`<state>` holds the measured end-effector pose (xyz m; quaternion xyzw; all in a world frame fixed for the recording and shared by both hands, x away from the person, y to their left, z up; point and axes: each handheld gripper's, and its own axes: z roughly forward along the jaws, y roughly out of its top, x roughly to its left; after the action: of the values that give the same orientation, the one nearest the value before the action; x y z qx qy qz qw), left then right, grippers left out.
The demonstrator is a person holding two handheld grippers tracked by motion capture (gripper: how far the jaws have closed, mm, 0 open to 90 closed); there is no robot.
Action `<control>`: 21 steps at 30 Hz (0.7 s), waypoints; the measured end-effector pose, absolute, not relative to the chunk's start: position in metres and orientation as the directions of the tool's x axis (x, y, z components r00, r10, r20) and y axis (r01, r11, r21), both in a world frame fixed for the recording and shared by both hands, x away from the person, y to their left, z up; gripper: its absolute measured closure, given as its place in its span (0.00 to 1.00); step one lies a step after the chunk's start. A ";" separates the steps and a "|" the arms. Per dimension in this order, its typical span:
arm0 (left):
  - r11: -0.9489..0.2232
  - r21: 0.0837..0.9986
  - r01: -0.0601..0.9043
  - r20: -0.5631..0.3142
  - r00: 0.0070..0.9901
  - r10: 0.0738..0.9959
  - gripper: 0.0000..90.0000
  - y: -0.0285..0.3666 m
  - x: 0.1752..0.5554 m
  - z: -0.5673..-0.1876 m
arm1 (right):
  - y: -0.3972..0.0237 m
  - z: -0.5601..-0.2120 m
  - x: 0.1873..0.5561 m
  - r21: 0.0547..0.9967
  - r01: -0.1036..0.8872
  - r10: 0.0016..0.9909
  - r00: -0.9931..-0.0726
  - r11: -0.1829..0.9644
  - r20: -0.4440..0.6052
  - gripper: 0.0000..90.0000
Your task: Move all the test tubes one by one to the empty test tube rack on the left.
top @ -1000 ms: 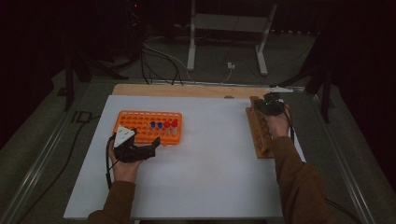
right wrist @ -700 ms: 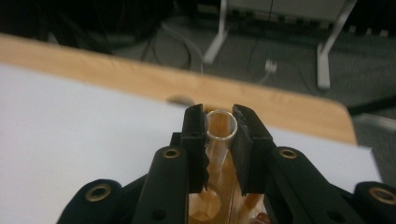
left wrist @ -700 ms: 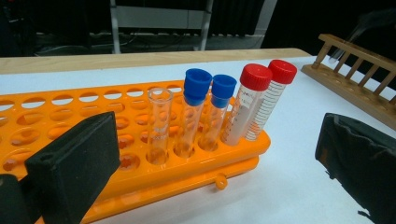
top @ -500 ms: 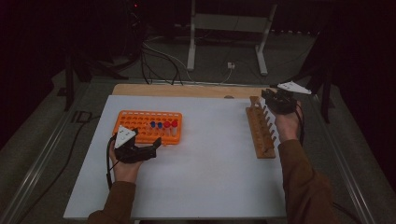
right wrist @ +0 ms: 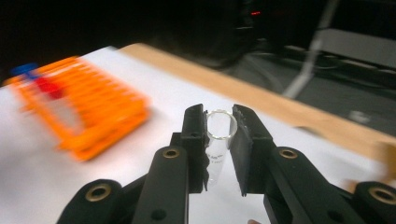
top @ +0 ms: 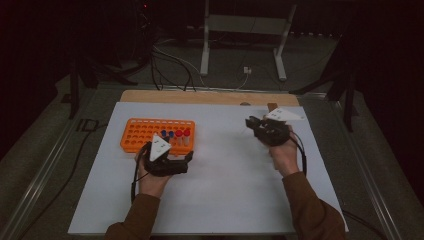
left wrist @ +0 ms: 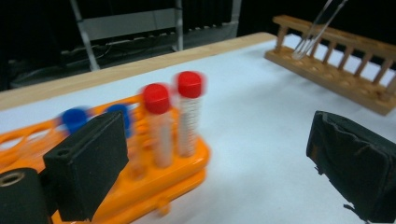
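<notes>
Work in hand: a clear glass test tube (right wrist: 218, 140) is being carried between the long wooden peg rack (left wrist: 336, 65) at the far right of the table and the orange plastic tube rack (top: 157, 135) on the left; I judge it is meant for an empty hole in the orange rack.
Right gripper (top: 255, 124): closed narrowly on the glass tube, whose open rim stands between the two black pads in the right gripper view; held above the white table sheet (top: 225, 190), between the two racks, pointing toward the orange rack.
Left gripper (top: 184, 159): jaws wide with nothing between them, though they have just been closing a little; it sits just in front of the orange rack's near right corner, close to the capped tubes.
Orange rack: two red-capped tubes (left wrist: 173, 121) and two blue-capped tubes (left wrist: 93, 116) stand together near its right end; most holes look empty.
Wooden rack: in the left gripper view its pegs appear bare; the glass tube shows above it, tilted.
Done, by my reading: tube picked up and lifted clear of the wooden rack.
Left: crossing the remaining gap; turning the tube upright; lowering it into a free hole; letting go; whether the left gripper will steady the rack I cannot tell.
</notes>
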<state>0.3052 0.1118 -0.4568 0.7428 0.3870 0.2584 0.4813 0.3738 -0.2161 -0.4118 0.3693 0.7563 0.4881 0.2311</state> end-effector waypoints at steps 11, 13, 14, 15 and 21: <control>-0.321 0.908 0.270 0.084 0.633 0.769 0.37 0.054 0.313 -0.460 | -0.154 -0.421 0.348 0.891 0.324 0.631 -0.774 0.317 0.057 0.84; -0.332 0.907 0.260 0.093 0.643 0.760 0.49 0.051 0.313 -0.461 | -0.147 -0.423 0.346 0.889 0.325 0.613 -0.787 0.323 0.065 0.84; -0.339 0.906 0.251 0.102 0.649 0.754 0.56 0.051 0.313 -0.461 | -0.144 -0.423 0.344 0.887 0.326 0.607 -0.792 0.327 0.067 0.84; -0.346 0.906 0.244 0.109 0.654 0.749 0.61 0.050 0.313 -0.462 | -0.142 -0.424 0.344 0.886 0.323 0.599 -0.798 0.331 0.068 0.84; -0.371 0.901 0.226 0.121 0.690 0.714 0.82 0.050 0.311 -0.463 | -0.137 -0.426 0.343 0.883 0.337 0.576 -0.811 0.326 0.097 0.84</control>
<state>0.3112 0.0498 -0.4633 0.7870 0.2984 0.2568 0.4750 0.3431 -0.1371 -0.4261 0.2835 0.8055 0.5068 0.1180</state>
